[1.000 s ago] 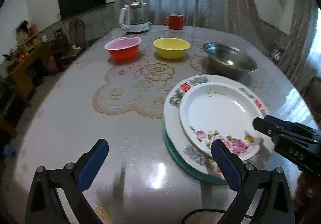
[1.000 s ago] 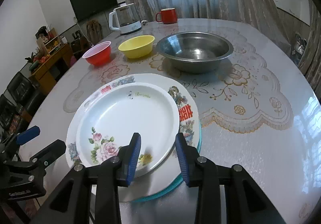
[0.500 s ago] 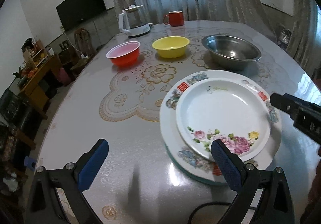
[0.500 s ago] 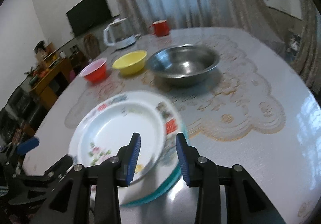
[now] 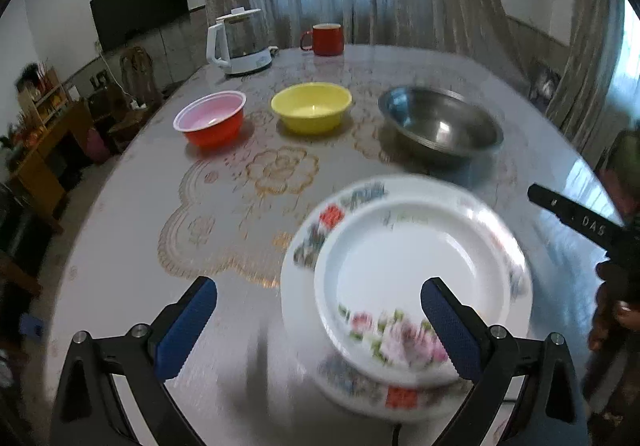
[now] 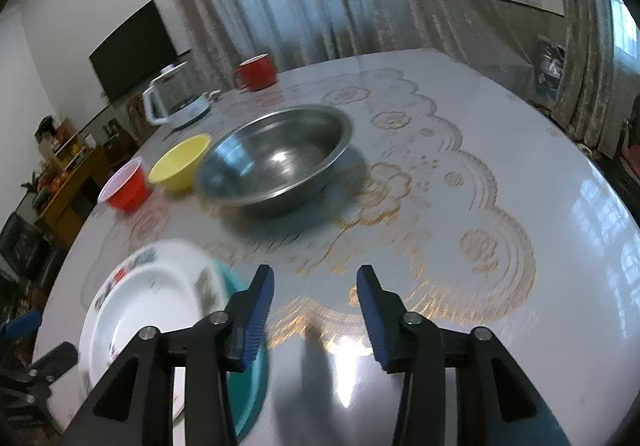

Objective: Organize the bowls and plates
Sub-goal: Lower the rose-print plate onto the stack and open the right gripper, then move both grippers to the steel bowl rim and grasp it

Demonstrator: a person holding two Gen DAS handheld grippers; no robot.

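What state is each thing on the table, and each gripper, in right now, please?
Rose plate: on top of the stack, empty.
Patterned plate: under it.
Teal plate: at the bottom.
Red bowl: upright, empty.
Yellow bowl: upright, empty.
Steel bowl: upright, empty.
Kettle: lid on.
Left gripper: open, empty.
Right gripper: opening, empty.

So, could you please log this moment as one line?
plates: stacked | bowls: red, yellow, steel apart | left tool: open, empty | right tool: opening, empty

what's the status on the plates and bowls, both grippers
Left gripper open, empty. Right gripper opening, nothing between its jaws. Plate stack done; red bowl, yellow bowl, steel bowl unstacked. Nothing in the way.
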